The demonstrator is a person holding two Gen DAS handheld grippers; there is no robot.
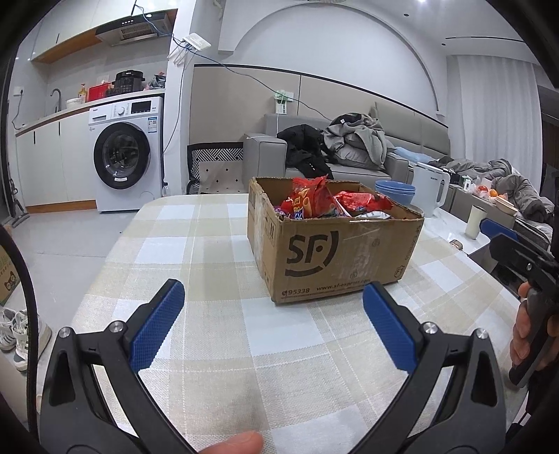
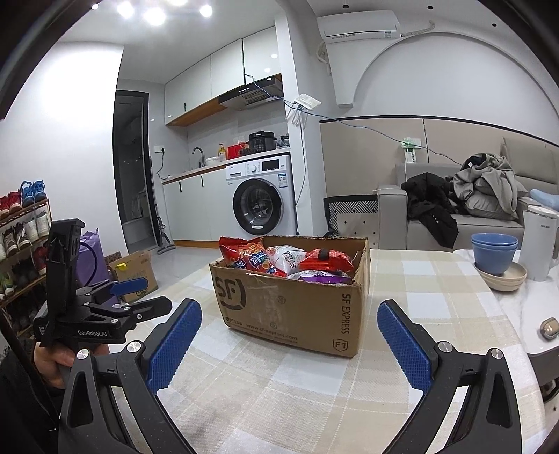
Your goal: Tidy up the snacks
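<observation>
Tablecloth (image 1: 223,314), snack box (image 1: 335,251) beyond spread jaws.

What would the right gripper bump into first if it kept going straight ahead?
Probably the brown cardboard box of snack bags: it sits directly ahead of the open right gripper, with only bare checked tablecloth between.

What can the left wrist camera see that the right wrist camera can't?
Only the left wrist view shows the oranges and a white cup at far right. Only the right wrist view shows the shoe rack and the air conditioner. Both show the snack box, blue bowls, washing machine and checked tablecloth.
</observation>
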